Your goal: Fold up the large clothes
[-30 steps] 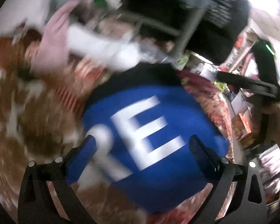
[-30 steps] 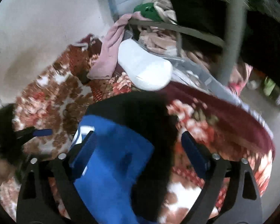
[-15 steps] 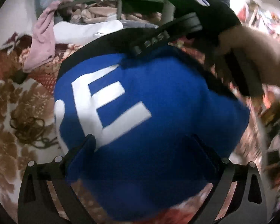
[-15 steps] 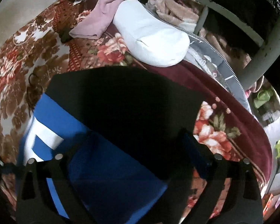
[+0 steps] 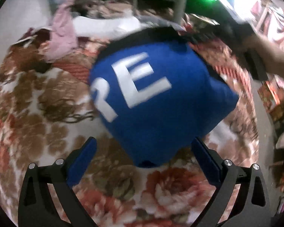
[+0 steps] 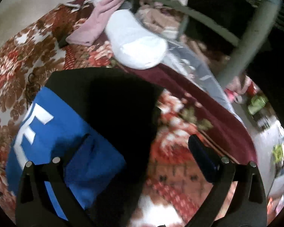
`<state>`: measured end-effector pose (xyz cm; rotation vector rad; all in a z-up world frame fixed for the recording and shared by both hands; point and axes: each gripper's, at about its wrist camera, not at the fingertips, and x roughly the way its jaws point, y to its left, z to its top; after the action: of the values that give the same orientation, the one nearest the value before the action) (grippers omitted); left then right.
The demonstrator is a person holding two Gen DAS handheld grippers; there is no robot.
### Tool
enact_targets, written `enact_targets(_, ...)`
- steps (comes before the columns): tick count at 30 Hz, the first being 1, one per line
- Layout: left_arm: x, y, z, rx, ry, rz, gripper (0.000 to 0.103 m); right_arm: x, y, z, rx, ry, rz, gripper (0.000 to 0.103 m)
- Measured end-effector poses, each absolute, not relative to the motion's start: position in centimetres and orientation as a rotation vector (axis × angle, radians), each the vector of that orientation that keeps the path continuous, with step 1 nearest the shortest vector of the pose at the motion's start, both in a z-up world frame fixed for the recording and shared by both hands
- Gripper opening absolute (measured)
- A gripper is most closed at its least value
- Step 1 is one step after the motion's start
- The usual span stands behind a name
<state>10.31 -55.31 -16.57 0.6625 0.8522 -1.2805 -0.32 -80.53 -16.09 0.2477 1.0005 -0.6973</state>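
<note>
A blue and black garment (image 5: pixel 161 102) with large white letters lies folded on the flowered blanket (image 5: pixel 37 132). My left gripper (image 5: pixel 143 149) is open, its blue pads wide apart just short of the garment's near edge, with nothing held. In the right wrist view the same garment (image 6: pixel 96 113) shows its black part beside the blue part. My right gripper (image 6: pixel 140 143) hangs open above it, with the left pad over the blue cloth and the right pad over the blanket (image 6: pixel 179 170). The right hand and its tool (image 5: pixel 255 43) appear at the upper right of the left wrist view.
A white pillow (image 6: pixel 136 45) and a pink cloth (image 6: pixel 102 20) lie at the far side of the bed. A grey metal frame (image 6: pixel 255 37) with piled clothes stands behind. A dark red blanket edge (image 6: pixel 208 102) runs along the right. Cluttered floor items (image 5: pixel 274 98) sit beyond the bed.
Both grippers have drawn back from the folded garment, which now looks smaller and farther off. The right tool has swung away to the upper right in the left wrist view.
</note>
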Motion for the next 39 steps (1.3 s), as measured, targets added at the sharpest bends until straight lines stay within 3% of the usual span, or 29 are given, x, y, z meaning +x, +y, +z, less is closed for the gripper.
enact_targets(5,11.4,-54.2,-10.6,0.454,0.986,-1.128,0.098,-3.6,-75.8,-10.6,0.35,0.963,-0.852,0.098)
enact_targets(14,8.8,-53.6,-5.2,0.463,0.981,-1.002,0.098,-6.9,-68.2,-3.8,0.374,0.939,-0.87,0.098)
enact_targets(24,5.6,-52.7,-4.0,0.431,0.847,-0.944,0.098,-9.6,-66.0,-2.8,0.389,0.791,-0.807,0.098)
enact_targets(39,2.5,-51.0,-0.8,0.498,0.715,-0.86,0.098,-12.2,-62.8,-0.5,0.363,0.755,-0.772,0.098)
